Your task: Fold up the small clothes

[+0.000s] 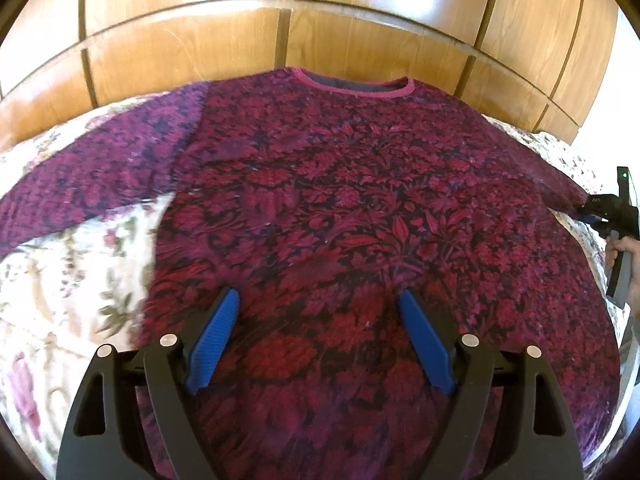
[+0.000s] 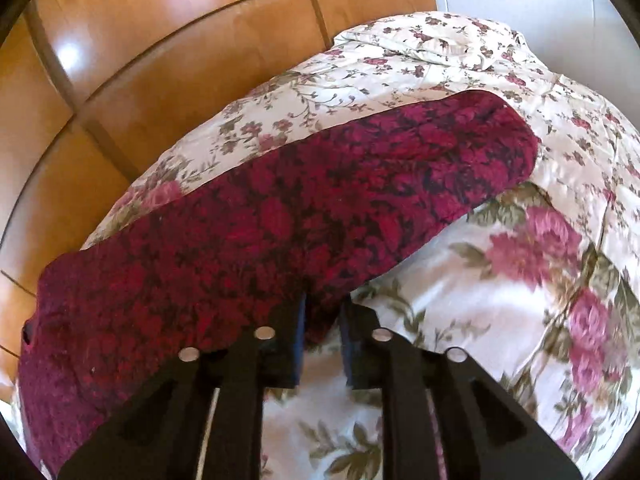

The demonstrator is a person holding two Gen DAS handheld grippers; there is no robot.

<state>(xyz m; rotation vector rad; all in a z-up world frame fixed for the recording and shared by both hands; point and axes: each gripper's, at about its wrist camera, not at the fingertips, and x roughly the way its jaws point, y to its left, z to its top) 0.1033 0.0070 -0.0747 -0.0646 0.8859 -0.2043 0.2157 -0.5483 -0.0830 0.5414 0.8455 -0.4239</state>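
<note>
A dark red floral sweater (image 1: pixel 344 208) lies spread flat on a bed covered by a cream floral bedspread (image 1: pixel 72 264), its pink-trimmed neckline at the far side next to a wooden panelled wardrobe (image 1: pixel 280 36). The left hand-held gripper (image 1: pixel 318 308) hovers over the near part of the sweater's body with its blue fingers (image 1: pixel 214 340) spread wide and nothing between them. At the right edge of the left wrist view, the right hand-held gripper (image 1: pixel 588 212) meets the end of the right sleeve. In the right wrist view that sleeve (image 2: pixel 320 208) stretches away to the far right across the bedspread (image 2: pixel 520 288), and the right hand-held gripper (image 2: pixel 324 312) has its fingers drawn narrow, pinching the sleeve's near edge.
</note>
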